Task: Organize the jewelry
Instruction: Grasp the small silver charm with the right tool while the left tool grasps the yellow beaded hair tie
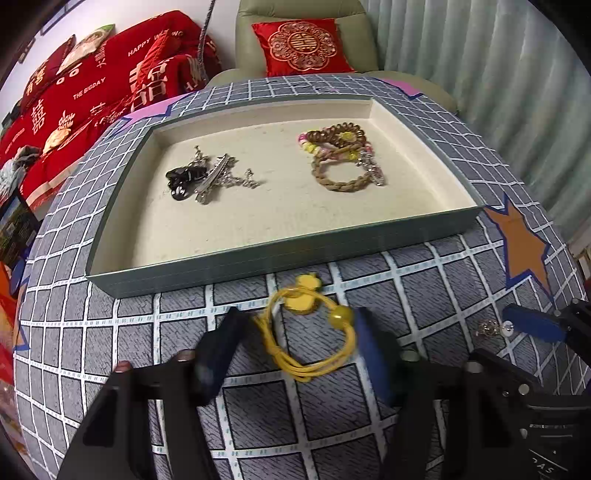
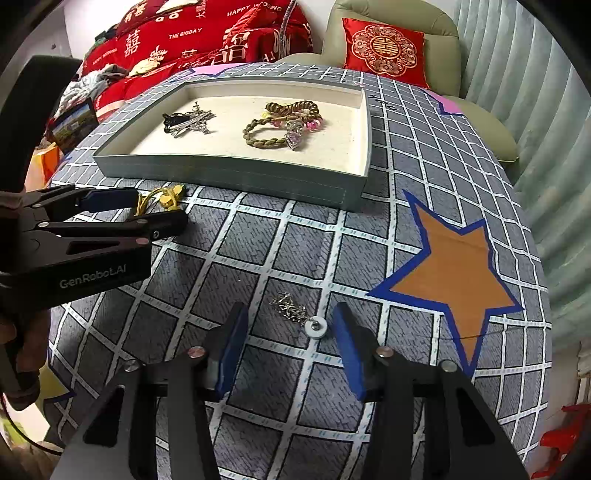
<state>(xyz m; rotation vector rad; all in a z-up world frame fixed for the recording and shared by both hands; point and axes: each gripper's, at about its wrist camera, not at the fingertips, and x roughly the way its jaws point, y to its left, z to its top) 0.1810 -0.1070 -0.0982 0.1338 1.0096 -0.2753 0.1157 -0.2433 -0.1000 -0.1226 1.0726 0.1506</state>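
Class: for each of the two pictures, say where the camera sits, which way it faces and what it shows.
Left wrist: on the left gripper, angled down; fingers straddle the yellow hair tie.
Right wrist: on the right gripper, angled down; fingers flank a silver charm; left gripper and a hand show left.
Shared: tray, checked cloth.

A grey tablecloth with a white grid lies under and ahead of the gripper. An orange star patch sits to its right. Far ahead stand a red embroidered cushion on a pale green armchair, red wedding bedding to the left, and pale pleated curtains at right.
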